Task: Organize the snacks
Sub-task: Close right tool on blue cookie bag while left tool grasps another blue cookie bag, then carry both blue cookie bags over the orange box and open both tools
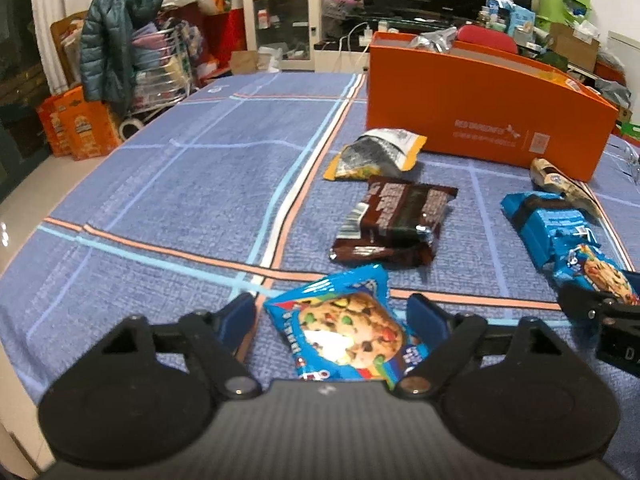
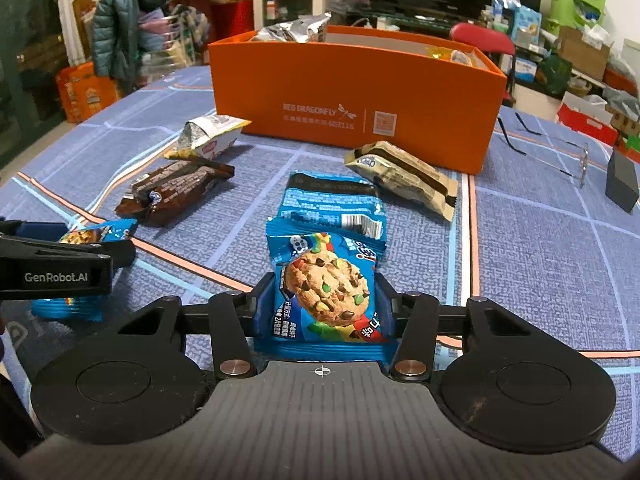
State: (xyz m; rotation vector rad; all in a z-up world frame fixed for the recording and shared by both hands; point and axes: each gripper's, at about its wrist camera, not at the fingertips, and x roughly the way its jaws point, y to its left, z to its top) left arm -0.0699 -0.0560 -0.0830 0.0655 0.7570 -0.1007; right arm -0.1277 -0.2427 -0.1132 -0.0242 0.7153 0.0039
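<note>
Tabletop (image 2: 540,240): covered in a blue checked cloth; carries everything listed below.
Orange box (image 2: 360,120): open-topped, at the far side of the tabletop. It already holds packets, so I judge it to be the collection bin. All places below are given relative to it.
Loose snacks: a yellow packet (image 1: 374,154) just in front of the orange box, a brown packet (image 1: 396,220) nearer me, a beige packet (image 2: 400,176) near its front wall.
Right gripper (image 2: 324,300): closed against both sides of a blue cookie packet (image 2: 326,280), gripped across its width; I judge this is for carrying it to the orange box, which is well ahead.
Left gripper (image 1: 332,320): jaws spread wide, straddling a second cookie packet (image 1: 344,328) without contact; positioned for a pickup.
</note>
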